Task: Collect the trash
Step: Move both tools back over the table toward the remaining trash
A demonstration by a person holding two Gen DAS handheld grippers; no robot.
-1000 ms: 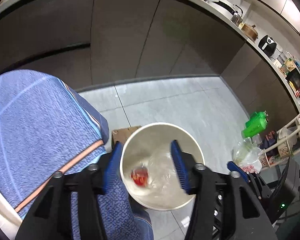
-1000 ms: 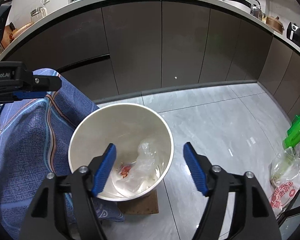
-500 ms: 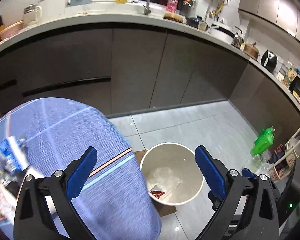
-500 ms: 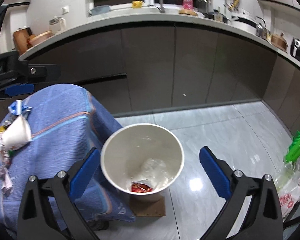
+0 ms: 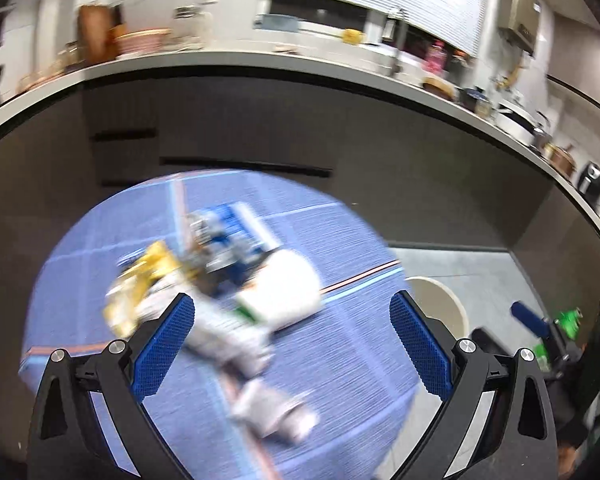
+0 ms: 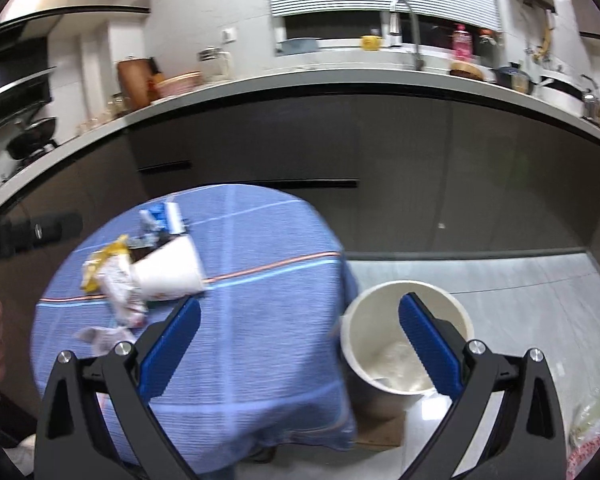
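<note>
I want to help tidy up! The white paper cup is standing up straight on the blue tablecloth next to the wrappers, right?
Not quite. The white paper cup is lying on its side, as the right wrist view shows. It is on the blue tablecloth, next to the wrappers.

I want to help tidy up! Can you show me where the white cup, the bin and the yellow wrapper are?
white cup (image 6: 168, 272), right wrist view, on its side wall.
bin (image 6: 354, 322), right wrist view, on its left rim.
yellow wrapper (image 6: 100, 260), right wrist view, on its crumpled middle.

Both the left gripper and the right gripper angle downward, jaws wide apart and empty.
</note>
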